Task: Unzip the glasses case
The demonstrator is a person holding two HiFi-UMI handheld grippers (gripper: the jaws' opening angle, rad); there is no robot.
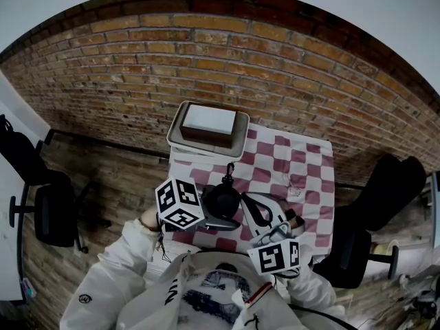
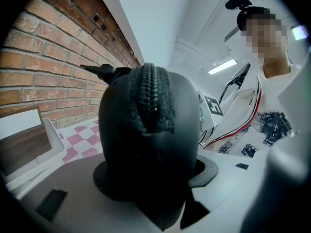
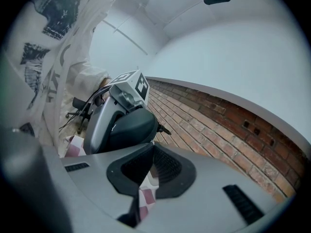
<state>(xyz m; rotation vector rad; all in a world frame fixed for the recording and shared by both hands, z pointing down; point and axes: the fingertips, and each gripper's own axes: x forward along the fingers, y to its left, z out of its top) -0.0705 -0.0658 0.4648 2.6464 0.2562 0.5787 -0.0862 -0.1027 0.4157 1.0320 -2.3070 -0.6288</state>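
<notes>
Black fabric-covered glasses case (image 1: 222, 199) is clamped in the left gripper (image 2: 155, 176), jaws closed on its near end, above the red-and-white checked cloth (image 1: 302, 163); whether it touches the cloth cannot be told. The long axis runs straight out along the left jaws, away from that camera. The zip teeth (image 2: 151, 98) ride the top ridge, and the zip pull (image 2: 103, 72) juts from the far end, up and left in that view. Key relation: the right gripper (image 3: 151, 154) faces the case from the other side, tips just short of it. In the right gripper view the pull pokes out at the case's right edge, slightly above and beyond the tips, apart from them. The right jaws are pressed together with nothing seen between them, only cloth showing through the gap under the pads. Judgement: right is the free hand and the one placed to reach the pull, so it would need to part its jaws and shift a little up and right in its own view to take the tab, with the left bracing the case. Writing: none legible. The marker cubes (image 1: 180, 203) carry only black-and-white square codes. No brand shows on the case. The dark print on the person's white top (image 2: 269, 123) is too blurred to read. The box (image 1: 208, 120) on the tray (image 1: 173, 137) shows no label.
</notes>
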